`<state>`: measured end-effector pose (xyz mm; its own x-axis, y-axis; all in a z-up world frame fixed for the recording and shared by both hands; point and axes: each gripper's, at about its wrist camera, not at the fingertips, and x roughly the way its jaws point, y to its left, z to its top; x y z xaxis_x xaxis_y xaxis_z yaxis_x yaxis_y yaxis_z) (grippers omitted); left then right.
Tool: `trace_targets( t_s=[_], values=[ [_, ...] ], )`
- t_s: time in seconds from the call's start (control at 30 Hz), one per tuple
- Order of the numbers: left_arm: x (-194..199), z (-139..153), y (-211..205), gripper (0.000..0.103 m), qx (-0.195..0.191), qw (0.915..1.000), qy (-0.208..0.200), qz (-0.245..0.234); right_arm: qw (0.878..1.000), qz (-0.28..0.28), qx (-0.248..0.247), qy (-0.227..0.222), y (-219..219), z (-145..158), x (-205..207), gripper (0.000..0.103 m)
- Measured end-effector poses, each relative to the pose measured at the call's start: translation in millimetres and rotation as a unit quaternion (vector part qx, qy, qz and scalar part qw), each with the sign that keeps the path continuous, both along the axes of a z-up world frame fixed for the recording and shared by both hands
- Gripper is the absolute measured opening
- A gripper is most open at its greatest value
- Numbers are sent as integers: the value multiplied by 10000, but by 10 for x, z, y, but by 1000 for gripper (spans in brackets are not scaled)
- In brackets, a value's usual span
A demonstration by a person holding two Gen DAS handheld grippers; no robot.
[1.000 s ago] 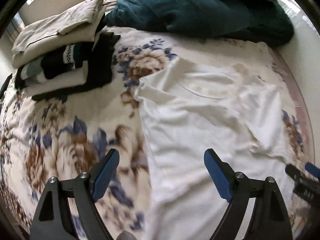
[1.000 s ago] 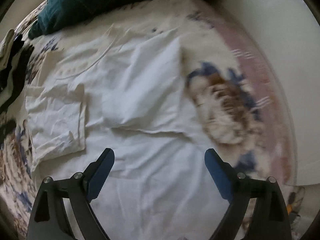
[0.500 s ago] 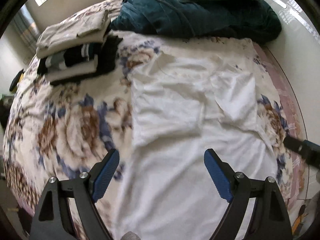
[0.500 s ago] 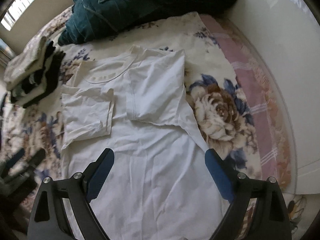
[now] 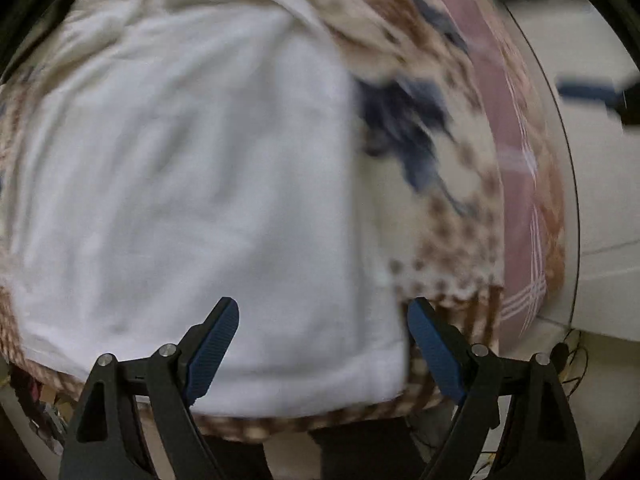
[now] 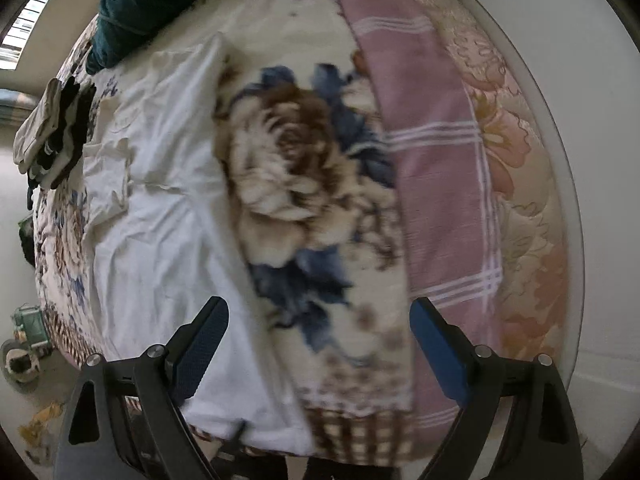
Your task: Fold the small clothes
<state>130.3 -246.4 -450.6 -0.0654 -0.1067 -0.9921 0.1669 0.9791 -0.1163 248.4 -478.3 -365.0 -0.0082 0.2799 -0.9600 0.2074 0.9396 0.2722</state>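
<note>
A white T-shirt [image 5: 192, 184] lies flat on a floral blanket [image 5: 440, 208], both sleeves folded in over its chest. In the left wrist view the picture is blurred; my left gripper [image 5: 322, 344] hangs open over the shirt's bottom hem near its right corner, nothing between the fingers. In the right wrist view the shirt [image 6: 160, 216] runs up the left side, and my right gripper [image 6: 318, 344] stands open above the blanket [image 6: 304, 184] just right of the shirt's lower edge. The right gripper's blue fingertip [image 5: 588, 92] shows at the far right of the left wrist view.
A dark teal blanket [image 6: 160, 4] is heaped at the bed's far end. A stack of folded clothes [image 6: 52, 132] sits at the far left. A pink striped sheet [image 6: 436, 184] and a floral mattress edge [image 6: 524, 184] run along the right, by a white wall. Clutter lies on the floor [image 6: 28, 344].
Both grippers have swept back from the shirt's chest towards the bed's near edge and its hem. Both stayed open. The shirt itself has not moved.
</note>
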Motion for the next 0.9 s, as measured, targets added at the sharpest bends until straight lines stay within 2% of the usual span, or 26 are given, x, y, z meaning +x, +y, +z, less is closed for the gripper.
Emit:
trace_targets(
  t_s=[0.07,0.1,0.13,0.17,0.2,0.27,0.4,0.5,0.57,0.63,0.7,0.77,0.8,0.83,0.9],
  values=[
    [-55,-199,-227,86,146,9996,37,-221,9997,85,220,-11,-61,-101,70,94],
    [-71,-301,-316,78,173,9994,34,-308,9992,150,365,-49,-69,-144,124,94],
    [-77,-344,-342,66,210,9993,-21,-313,9984,231,517,-82,-68,-192,195,94],
    [-75,-376,-344,38,283,9991,-81,-292,9972,323,672,-101,-55,-240,294,94],
    [-58,-373,-297,20,246,9993,-193,-194,9958,378,830,-122,-24,-265,376,94],
    [-32,-328,-178,4,80,9993,-376,7,9915,474,1185,-236,59,-336,612,94],
    [25,-165,91,3,-89,9972,-711,217,9844,610,1608,-381,319,-502,1168,94],
    [37,-53,267,3,-168,9959,-833,321,9799,410,1911,-392,505,-727,1607,93],
    [20,13,365,3,-214,9950,-875,428,9786,288,2003,-370,636,-879,1863,79],
    [-13,98,449,3,-253,9939,-926,540,9781,207,2044,-338,775,-1018,2073,72],
    [-33,184,550,2,-300,9928,-963,649,9766,131,2123,-332,878,-1104,2195,57],
    [-32,259,626,2,-336,9916,-1007,739,9772,71,2091,-374,985,-1125,2284,19],
    [-31,317,698,2,-408,9904,-1025,835,9802,72,1926,-451,1035,-1069,2311,11],
    [-55,347,710,2,-444,9894,-1054,894,9823,79,1796,-532,1106,-1030,2311,5],
    [-99,451,759,2,-513,9868,-1177,988,9831,127,1715,-624,1188,-891,2302,4]
  ],
)
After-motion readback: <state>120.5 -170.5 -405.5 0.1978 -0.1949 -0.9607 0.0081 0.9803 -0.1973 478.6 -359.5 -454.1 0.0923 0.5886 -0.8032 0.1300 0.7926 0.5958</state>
